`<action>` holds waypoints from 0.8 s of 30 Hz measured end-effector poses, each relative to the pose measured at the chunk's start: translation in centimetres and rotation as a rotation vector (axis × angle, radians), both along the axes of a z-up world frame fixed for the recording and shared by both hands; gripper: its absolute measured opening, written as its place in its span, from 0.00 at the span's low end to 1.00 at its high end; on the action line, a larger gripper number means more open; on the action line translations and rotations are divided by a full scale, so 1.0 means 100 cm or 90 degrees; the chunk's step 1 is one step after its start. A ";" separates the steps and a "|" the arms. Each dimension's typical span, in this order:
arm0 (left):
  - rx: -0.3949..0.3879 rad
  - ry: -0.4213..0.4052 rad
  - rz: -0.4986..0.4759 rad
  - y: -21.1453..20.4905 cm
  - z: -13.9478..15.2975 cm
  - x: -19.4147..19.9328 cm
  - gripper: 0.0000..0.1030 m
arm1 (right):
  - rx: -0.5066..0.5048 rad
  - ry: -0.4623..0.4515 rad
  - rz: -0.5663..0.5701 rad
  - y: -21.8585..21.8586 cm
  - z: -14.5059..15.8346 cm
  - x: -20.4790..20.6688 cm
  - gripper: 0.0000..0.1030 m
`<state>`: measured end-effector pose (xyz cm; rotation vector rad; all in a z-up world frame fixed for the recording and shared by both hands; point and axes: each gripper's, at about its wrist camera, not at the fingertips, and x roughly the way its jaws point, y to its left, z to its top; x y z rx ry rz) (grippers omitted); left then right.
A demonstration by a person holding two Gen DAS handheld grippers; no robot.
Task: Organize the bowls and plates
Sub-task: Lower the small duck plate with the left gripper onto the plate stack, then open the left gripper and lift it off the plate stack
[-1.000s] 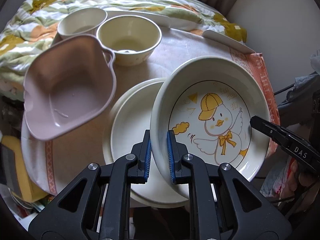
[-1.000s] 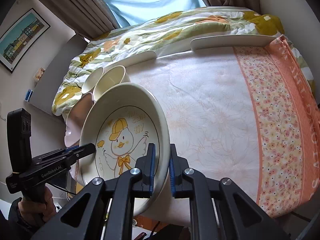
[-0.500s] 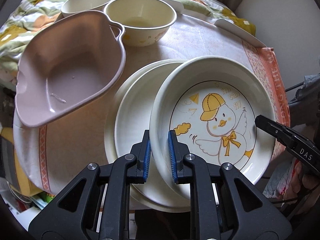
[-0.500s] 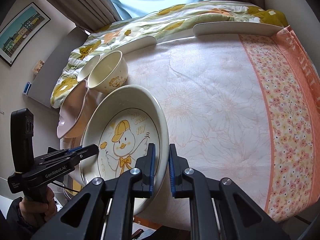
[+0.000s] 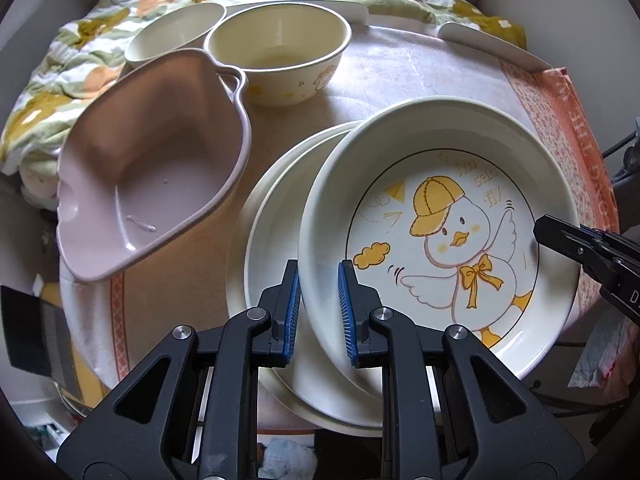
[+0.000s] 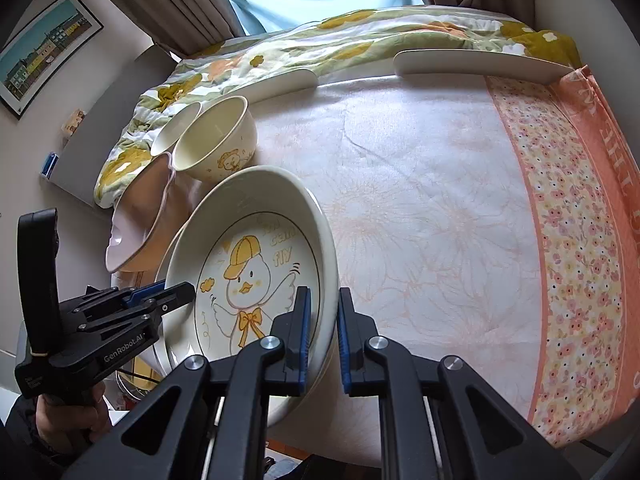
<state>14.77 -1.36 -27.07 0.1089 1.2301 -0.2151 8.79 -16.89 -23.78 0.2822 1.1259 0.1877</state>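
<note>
The duck plate now rides lower than a second ago, almost nested in the plain plate under it. The left gripper is easing off the near rim; the right gripper is clenched on the opposite rim. Stacking looks nearly finished.

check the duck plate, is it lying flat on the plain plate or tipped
Tipped. The duck plate leans with its left edge low inside the plain plate and its right rim raised, gripped by both grippers.

You see a floral tablecloth, a flowered quilt at the far edge, a framed picture far left
</note>
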 end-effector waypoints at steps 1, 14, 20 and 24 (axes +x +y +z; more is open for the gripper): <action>0.014 -0.006 -0.003 -0.002 0.001 -0.001 0.16 | -0.005 0.000 0.003 0.001 -0.001 0.000 0.11; 0.146 -0.072 -0.030 -0.012 0.002 -0.019 0.17 | -0.080 -0.023 0.044 0.024 -0.009 -0.005 0.11; 0.165 -0.084 -0.030 -0.017 0.003 -0.021 0.17 | -0.118 -0.037 0.057 0.031 -0.009 -0.005 0.13; 0.197 -0.100 -0.039 -0.021 0.003 -0.024 0.17 | -0.143 -0.047 0.067 0.037 -0.010 -0.005 0.14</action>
